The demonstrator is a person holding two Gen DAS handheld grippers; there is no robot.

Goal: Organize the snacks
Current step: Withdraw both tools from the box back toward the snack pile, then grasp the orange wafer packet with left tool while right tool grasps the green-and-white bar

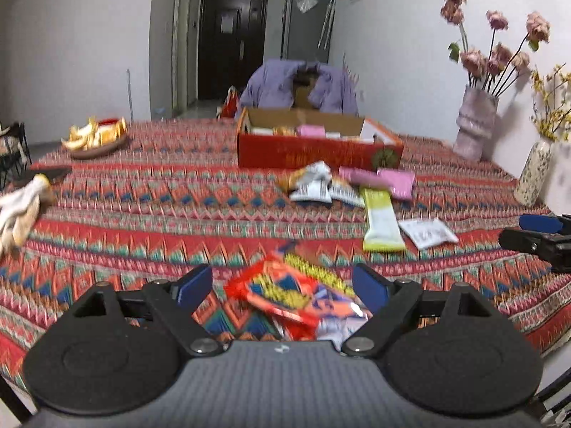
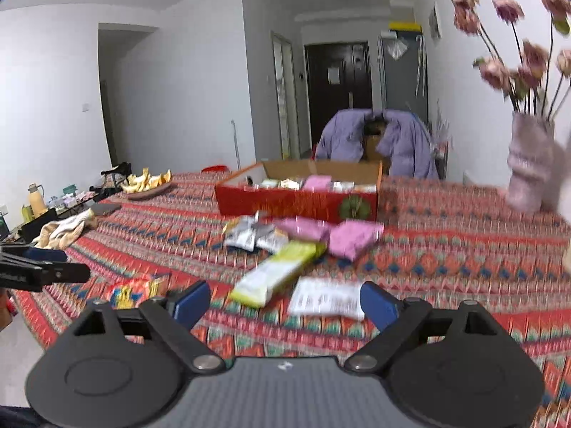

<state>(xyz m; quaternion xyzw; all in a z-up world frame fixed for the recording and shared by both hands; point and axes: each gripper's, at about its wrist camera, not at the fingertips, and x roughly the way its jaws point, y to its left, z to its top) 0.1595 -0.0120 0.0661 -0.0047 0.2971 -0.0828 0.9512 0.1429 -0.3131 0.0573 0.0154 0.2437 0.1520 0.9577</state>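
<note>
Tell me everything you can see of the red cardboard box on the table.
The red cardboard box sits open-topped at the far middle of the patterned tablecloth. Its outside is red with a round green emblem at the front's right end; its inside is plain brown. Pink and pale packets lie inside. Loose snack packets lie just in front; whether they touch it is unclear.

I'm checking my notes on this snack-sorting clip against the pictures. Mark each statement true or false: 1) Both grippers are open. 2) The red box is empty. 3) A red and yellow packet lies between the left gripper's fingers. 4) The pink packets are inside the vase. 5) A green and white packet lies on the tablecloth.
1) Left gripper and right gripper are open: true.
2) False: the red box already holds several packets.
3) True: the red and yellow packet lies there, ungripped.
4) False: the pink packets lie on the tablecloth before the box.
5) True: the green and white packet.
</note>
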